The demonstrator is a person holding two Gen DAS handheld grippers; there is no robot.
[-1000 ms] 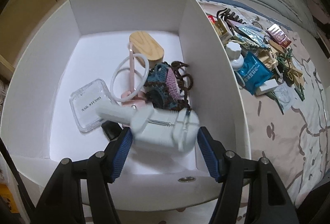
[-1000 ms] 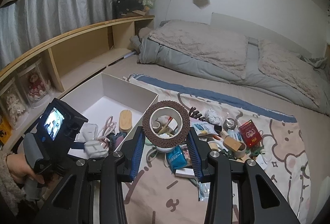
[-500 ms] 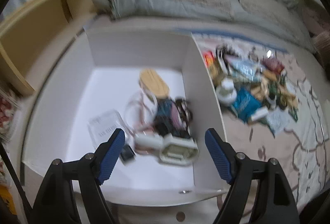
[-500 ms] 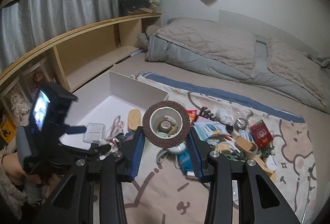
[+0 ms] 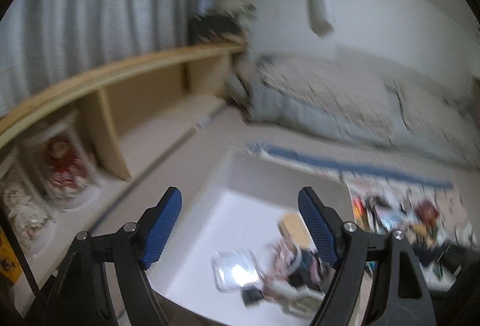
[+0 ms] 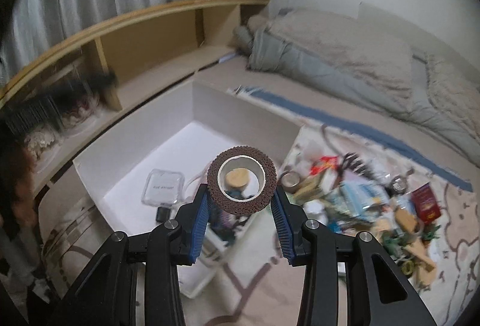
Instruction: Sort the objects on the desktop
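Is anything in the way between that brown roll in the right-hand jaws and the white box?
Nothing visible blocks it. The right gripper, shut on the brown foam-wrapped tape roll, hangs at the open-topped white cardboard box, by its near corner. Inside, the clear plastic case and wooden oval lid leave bare floor.

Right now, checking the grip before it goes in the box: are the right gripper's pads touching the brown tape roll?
Touching. The right wrist view shows both pads pressed against the sides of the brown tape roll.
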